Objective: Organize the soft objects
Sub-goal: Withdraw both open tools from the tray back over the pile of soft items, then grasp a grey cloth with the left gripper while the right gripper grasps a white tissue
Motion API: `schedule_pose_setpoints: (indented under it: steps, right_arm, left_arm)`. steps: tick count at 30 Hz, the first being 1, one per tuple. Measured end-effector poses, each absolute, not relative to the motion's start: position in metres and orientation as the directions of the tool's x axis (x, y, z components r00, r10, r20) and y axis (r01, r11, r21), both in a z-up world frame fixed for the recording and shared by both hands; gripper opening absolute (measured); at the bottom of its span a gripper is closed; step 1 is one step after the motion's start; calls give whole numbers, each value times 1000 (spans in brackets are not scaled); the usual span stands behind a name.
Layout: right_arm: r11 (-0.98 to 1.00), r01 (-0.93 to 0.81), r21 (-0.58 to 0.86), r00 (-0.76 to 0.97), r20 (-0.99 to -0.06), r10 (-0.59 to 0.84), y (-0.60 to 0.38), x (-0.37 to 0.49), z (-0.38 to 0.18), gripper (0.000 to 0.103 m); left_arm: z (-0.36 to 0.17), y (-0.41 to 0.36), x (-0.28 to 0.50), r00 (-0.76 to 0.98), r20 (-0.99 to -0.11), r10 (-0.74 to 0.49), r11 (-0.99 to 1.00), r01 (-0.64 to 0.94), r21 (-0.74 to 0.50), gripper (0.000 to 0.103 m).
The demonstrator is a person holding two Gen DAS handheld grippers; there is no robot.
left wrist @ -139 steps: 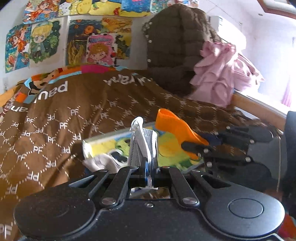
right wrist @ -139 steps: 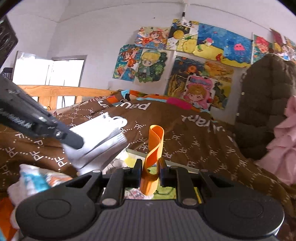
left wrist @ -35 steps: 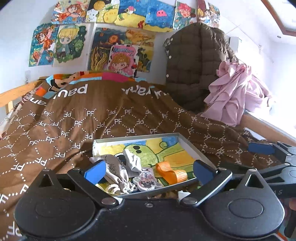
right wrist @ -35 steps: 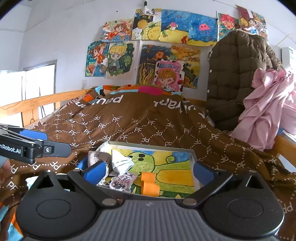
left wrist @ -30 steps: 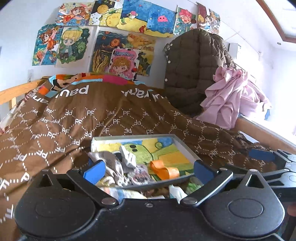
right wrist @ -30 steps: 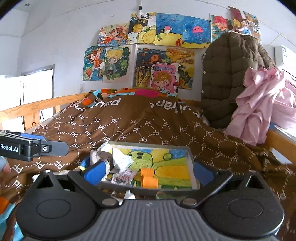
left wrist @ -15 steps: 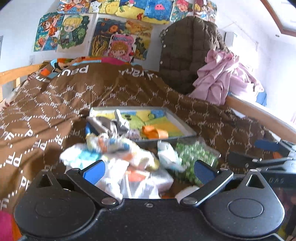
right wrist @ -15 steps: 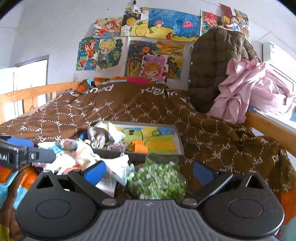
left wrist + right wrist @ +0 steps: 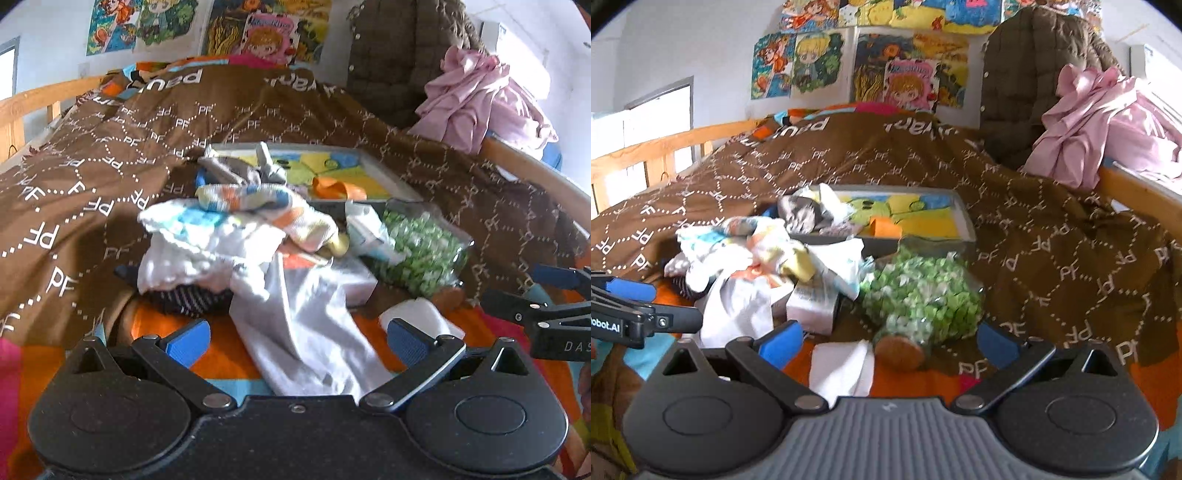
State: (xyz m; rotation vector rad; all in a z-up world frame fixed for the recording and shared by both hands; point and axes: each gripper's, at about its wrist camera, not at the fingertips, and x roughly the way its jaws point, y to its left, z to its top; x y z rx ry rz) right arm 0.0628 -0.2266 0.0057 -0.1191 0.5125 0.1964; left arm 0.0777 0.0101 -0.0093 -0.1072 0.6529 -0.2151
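Both the left gripper [image 9: 295, 341] and the right gripper [image 9: 890, 341] stood wide apart and held nothing. A white sock [image 9: 306, 332] lay between the left fingers, at the near edge of the heap of socks [image 9: 229, 225]. The tray [image 9: 966, 218] sat beyond the heap, an orange band [image 9: 338, 186] inside it.

Jumbled socks [image 9: 236, 229], tray [image 9: 391, 177] behind

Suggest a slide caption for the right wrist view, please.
Open right gripper hovers over green-filled bag before the tray.
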Motion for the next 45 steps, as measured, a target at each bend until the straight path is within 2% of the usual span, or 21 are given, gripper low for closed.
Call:
schedule_pose_setpoints:
  steps: [18,35,45]
  right_arm:
    - [957,-282,-69,784,-591,188,-216,75,-15,103]
    - [958,-281,-47,733,-655,183,-214,84,-28,103]
    - [965,-264,10,706,-679,200,-215,94,-38,100]
  left_arm:
    - [-33,7,89,684,-705,-185,983,118,-143,102]
    - [-39,-1,95,661,-727,-188,982,142,-125,102]
    - [-36,-9,99,644,-723,-251,968,184,-172,84]
